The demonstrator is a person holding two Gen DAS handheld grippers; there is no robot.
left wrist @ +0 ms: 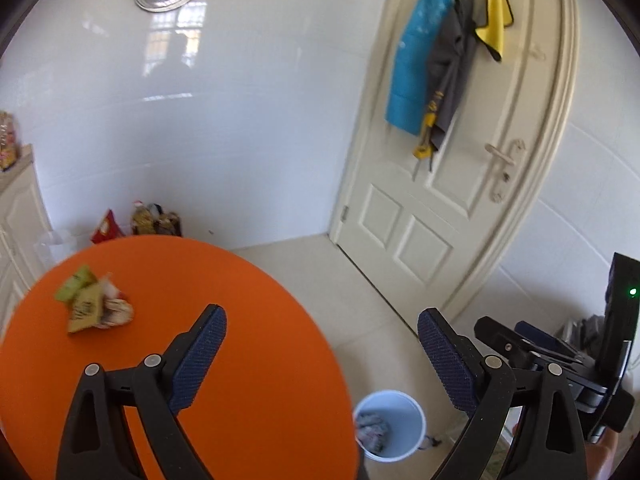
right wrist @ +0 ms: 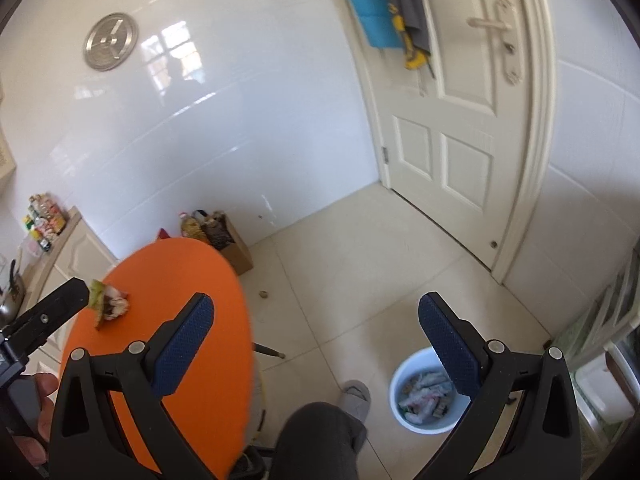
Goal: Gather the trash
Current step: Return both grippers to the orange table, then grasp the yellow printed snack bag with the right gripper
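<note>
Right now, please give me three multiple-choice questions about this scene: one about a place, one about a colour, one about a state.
1. Where is the white bin?
A. on the table
B. on the floor beside the table
C. hanging on the door

2. What colour is the round table top?
A. orange
B. green
C. white

3. How is the left hand-held gripper?
A. shut on a wrapper
B. open, holding nothing
C. shut on the bin

Answers:
1 B: the bin stands on floor tiles beside the table.
2 A: its top is plainly orange.
3 B: the left hand-held gripper has spread jaws; the wrappers lie apart on the table.
</note>
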